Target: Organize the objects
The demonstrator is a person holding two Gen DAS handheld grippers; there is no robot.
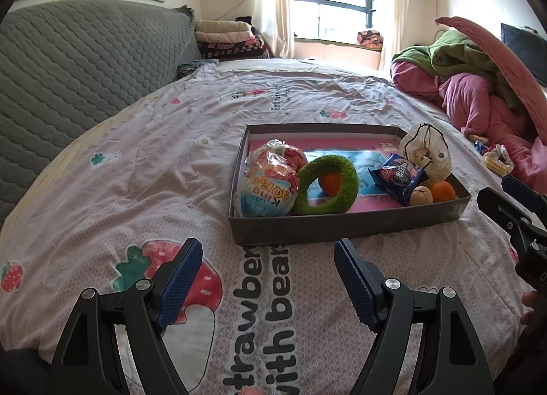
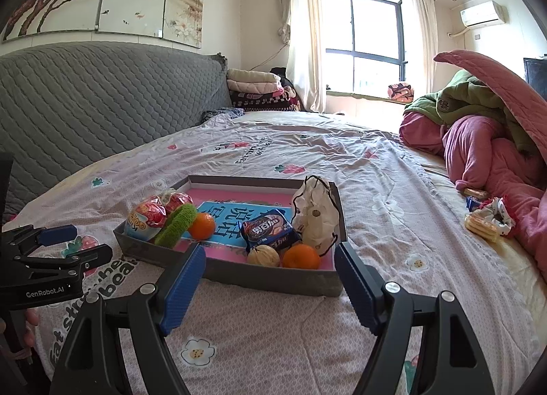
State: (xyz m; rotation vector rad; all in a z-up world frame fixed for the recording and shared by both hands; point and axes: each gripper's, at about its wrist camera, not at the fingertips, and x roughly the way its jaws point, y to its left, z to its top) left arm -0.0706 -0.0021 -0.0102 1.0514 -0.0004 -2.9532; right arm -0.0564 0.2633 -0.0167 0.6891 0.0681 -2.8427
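A: What surrounds the work?

B: A bedroom: a wide bed under a pale lilac printed bedsheet [image 1: 164, 162] with strawberries and black lettering, a grey quilted headboard [image 1: 68, 63] to the far left of both grippers, a bright window behind, and a heap of pink and green quilts [image 2: 485, 142] far off to the right.

A: And the thing being filled?

B: A shallow grey cardboard tray [image 2: 273, 278] with a pink printed floor lies flat on the sheet, just ahead of both grippers. Its long side runs across the left gripper's line of sight; from the right gripper it sits skewed, its near right corner close to the right fingertip.

A: What is in it?

B: At its left end, a crinkly clear plastic snack bag with red and blue print [image 1: 270, 179], with a fuzzy green fabric ring [image 1: 328, 185] leaning against it. An orange tangerine [image 1: 331, 184] shows through the ring. Toward the right lie a glossy blue biscuit packet [image 2: 270, 229], a pale wrinkled round fruit [image 2: 263, 255], a second orange tangerine [image 2: 301, 256], and an upright white drawstring pouch with black cord [image 2: 316, 215].

A: The grippers?

B: The left gripper [image 1: 268, 278] hovers over the sheet with its blue ribbed pads spread wide, nothing between them. The right gripper [image 2: 270, 284] is likewise splayed and empty, just short of the tray's near wall.

A: Anything outside the tray?

B: Far right of the right gripper, by the quilts, lies a wrapped stack of pale wafers [image 2: 483, 222].
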